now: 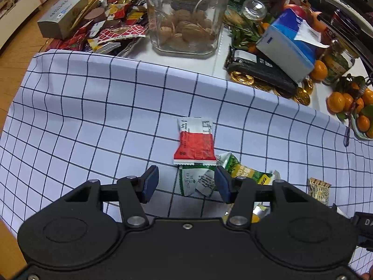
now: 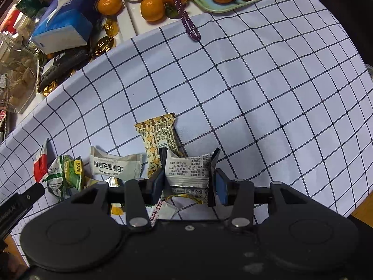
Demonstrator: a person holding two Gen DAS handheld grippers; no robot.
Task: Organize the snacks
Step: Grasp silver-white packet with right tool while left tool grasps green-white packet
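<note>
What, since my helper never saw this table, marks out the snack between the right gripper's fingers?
On the checked cloth, find the snack cluster. The packet sits between the right gripper's fingers, beside a tan wrapper; it alone is silver-white with black ends.

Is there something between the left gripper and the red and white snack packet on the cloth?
Nothing visible blocks it. The left gripper hangs open just short of the red and white packet; a green and white packet lies under its jaws.
</note>
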